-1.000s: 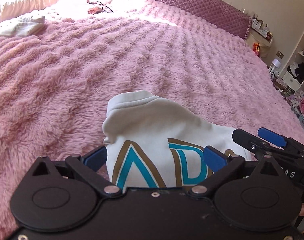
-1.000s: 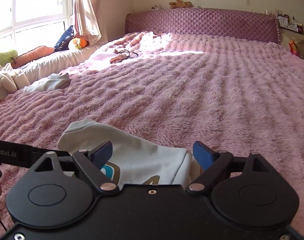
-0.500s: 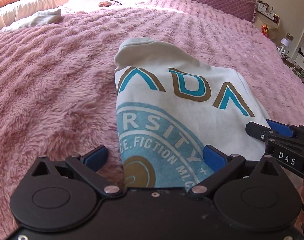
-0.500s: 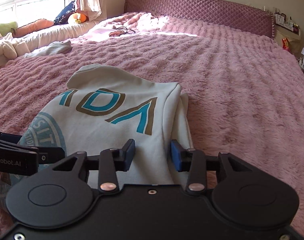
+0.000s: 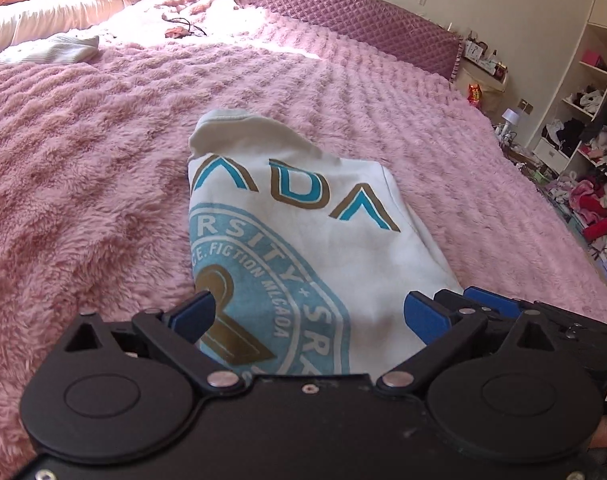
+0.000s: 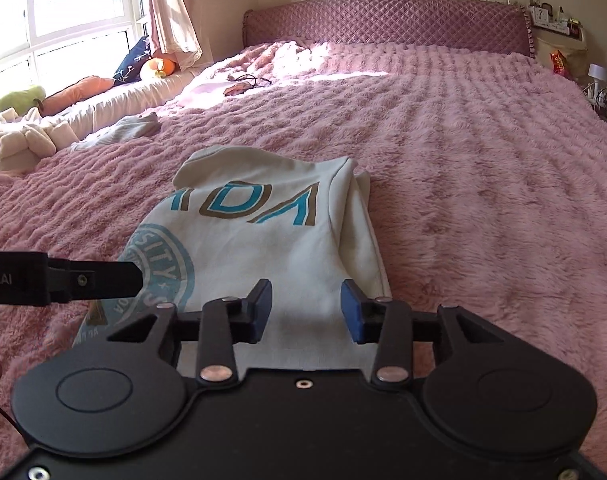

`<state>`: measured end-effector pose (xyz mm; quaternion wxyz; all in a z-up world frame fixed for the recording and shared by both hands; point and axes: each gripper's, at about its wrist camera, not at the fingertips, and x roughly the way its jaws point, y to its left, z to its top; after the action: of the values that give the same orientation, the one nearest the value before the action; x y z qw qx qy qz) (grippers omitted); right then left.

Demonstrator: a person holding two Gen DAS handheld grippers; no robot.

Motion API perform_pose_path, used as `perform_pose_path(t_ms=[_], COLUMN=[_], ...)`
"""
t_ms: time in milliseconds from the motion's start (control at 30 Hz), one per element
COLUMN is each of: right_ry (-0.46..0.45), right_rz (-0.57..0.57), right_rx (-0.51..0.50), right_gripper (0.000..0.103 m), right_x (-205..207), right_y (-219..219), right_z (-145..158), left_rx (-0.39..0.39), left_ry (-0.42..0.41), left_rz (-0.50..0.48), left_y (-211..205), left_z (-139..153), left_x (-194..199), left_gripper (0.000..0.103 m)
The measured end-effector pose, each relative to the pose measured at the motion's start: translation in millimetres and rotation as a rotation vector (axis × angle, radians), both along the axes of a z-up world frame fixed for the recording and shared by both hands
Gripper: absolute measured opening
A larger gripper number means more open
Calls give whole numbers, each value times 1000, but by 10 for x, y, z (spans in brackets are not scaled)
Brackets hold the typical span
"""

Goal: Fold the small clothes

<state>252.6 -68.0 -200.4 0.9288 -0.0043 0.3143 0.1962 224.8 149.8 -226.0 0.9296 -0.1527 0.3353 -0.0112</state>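
A white shirt (image 5: 303, 216) with a blue and gold print lies flat on the pink fluffy bed cover (image 5: 83, 168), collar end away from me. My left gripper (image 5: 311, 314) stands wide open over the shirt's near end, its blue pads on either side of the round seal print. In the right wrist view the same shirt (image 6: 263, 248) runs under my right gripper (image 6: 307, 310). Its jaws are narrowed but keep a gap, and the flat fabric shows between the pads unpinched. One of the left gripper's fingers (image 6: 103, 280) reaches in from the left.
A grey striped garment (image 6: 131, 128) lies far left on the bed, with a cable and a small item (image 6: 243, 84) beyond it. The quilted headboard (image 6: 383, 20) closes the far end. Cream clothes (image 6: 19, 140) are piled at the left, and cluttered shelves (image 5: 583, 140) stand at the right.
Both grippers have drawn back toward the shirt's near end, so more of the print shows. The right gripper's jaws have narrowed from wide; the left stayed wide open.
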Motion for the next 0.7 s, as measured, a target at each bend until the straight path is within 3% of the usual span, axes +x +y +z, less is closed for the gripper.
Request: perform_pose_path(t_ms=[67,133,233,367,467,567,700], right_ry=[42,45,55,23,-1,43,77], right_rz=[-25,-35,-30,-41,-35,-41,-41], right_rx=[-40,-40,-27,23,44,33,26], right_gripper=[33,27,27,28,38,38,35], right_x=[-3,-12,5,-50,-100,-67,-41], right_y=[-39,-111,-136,-141,-144,-143,-178], right_z=[-180,-294,-264,-83,-17,-137,-302], left_rx=[-3,51,85,23,-23,-46,19], left_ry=[47,70,81,17,-16,31,78], left_rz=[-4,-22,-43,-13,-23,-51,-66], left_y=[-28,-75,-77,-21,-34,-95,-161], left_z=[-156,-314,-371,-108,15,-104,-382], left_x=[6,31,49,-71,-140,-95,-29], left_gripper=[102,102,103,102,102,103,103])
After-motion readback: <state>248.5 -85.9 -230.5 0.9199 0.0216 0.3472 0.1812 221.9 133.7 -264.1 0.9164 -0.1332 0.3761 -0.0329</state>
